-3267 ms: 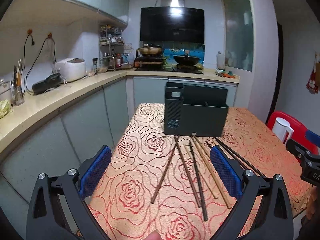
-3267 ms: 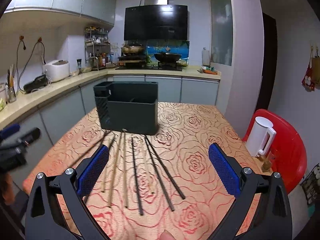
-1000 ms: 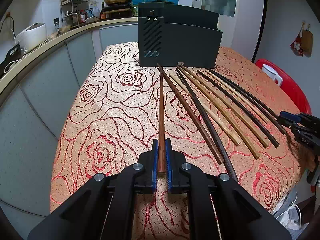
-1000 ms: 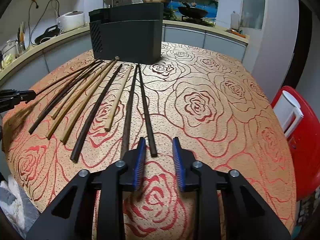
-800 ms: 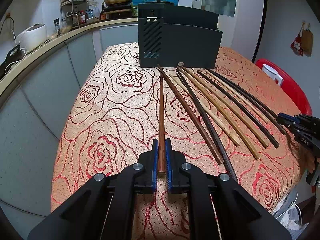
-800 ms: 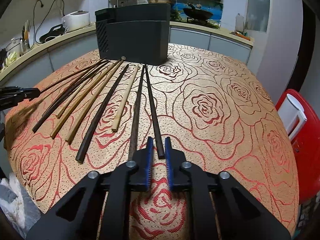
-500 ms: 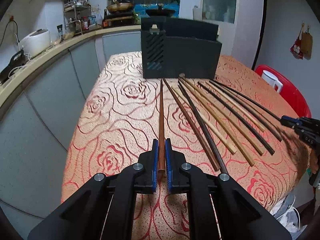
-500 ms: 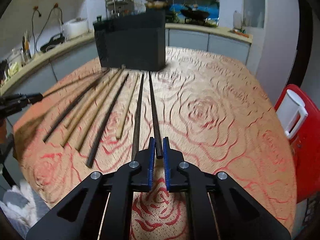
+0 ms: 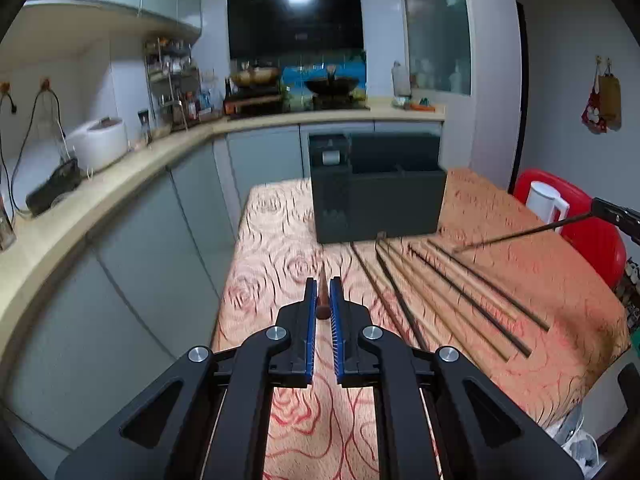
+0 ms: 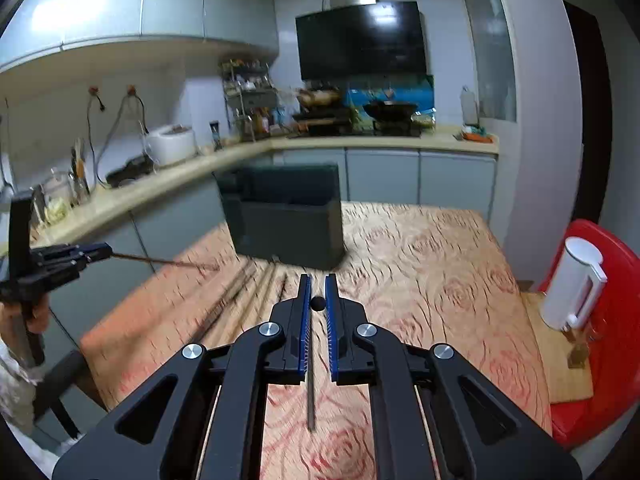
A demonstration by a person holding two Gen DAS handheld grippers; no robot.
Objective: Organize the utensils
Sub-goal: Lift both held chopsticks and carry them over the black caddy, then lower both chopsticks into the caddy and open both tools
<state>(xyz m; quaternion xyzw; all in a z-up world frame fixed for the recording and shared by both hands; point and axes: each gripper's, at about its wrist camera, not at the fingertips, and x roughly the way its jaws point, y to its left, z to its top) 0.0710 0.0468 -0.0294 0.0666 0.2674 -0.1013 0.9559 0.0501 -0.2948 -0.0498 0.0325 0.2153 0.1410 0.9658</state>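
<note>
My left gripper is shut on a reddish-brown chopstick, held lifted off the table and pointing forward; it also shows in the right wrist view. My right gripper is shut on a black chopstick, also lifted; in the left wrist view it slants above the table. Several brown and black chopsticks lie side by side on the rose-patterned tablecloth. A dark utensil holder stands at the table's far end, also seen in the right wrist view.
A white kettle sits on a red chair right of the table. Kitchen counter with a rice cooker runs along the left. A stove with pans stands at the back.
Both grippers have risen from the table, each lifting its chopstick. The right gripper closed on the black chopstick about a second ago. The other chopsticks stay on the cloth.
</note>
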